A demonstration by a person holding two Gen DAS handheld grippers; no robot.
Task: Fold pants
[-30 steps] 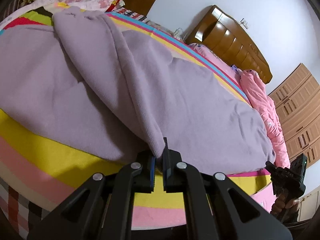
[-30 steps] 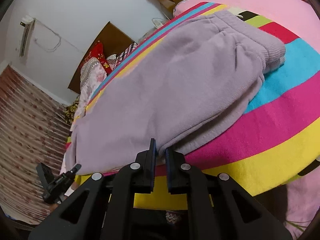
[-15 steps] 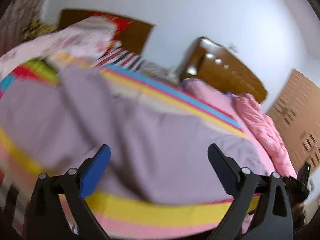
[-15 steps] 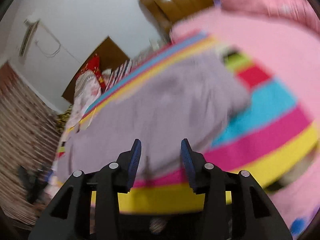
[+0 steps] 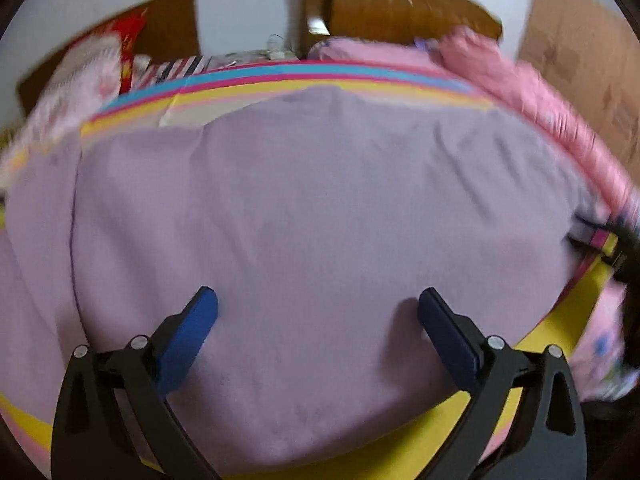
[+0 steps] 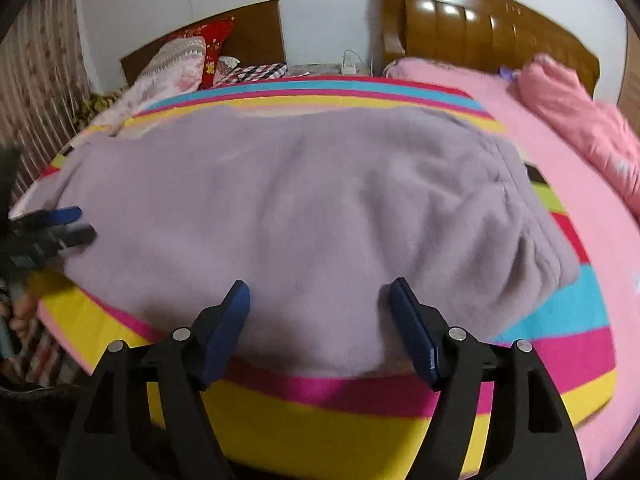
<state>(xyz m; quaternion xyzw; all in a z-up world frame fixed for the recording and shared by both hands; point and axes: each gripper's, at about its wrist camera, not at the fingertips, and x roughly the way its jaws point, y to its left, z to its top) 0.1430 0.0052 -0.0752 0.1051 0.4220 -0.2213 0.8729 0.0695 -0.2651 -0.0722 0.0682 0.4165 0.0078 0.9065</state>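
The pants [image 6: 304, 216] are laid doubled lengthwise on the striped blanket [image 6: 360, 412]. Nothing is gripped: the left gripper [image 5: 316, 320] is spread wide, the right gripper [image 6: 320, 308] is opening. Crosswise folding appears left.

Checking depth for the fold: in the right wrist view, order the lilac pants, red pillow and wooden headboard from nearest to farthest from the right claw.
1. Lilac pants, directly ahead of the right claw.
2. Red pillow, far left, against the wall.
3. Wooden headboard, far right; too close to call against the pillow.

wrist views, close, sharing pants [image 5: 320, 220], blurry
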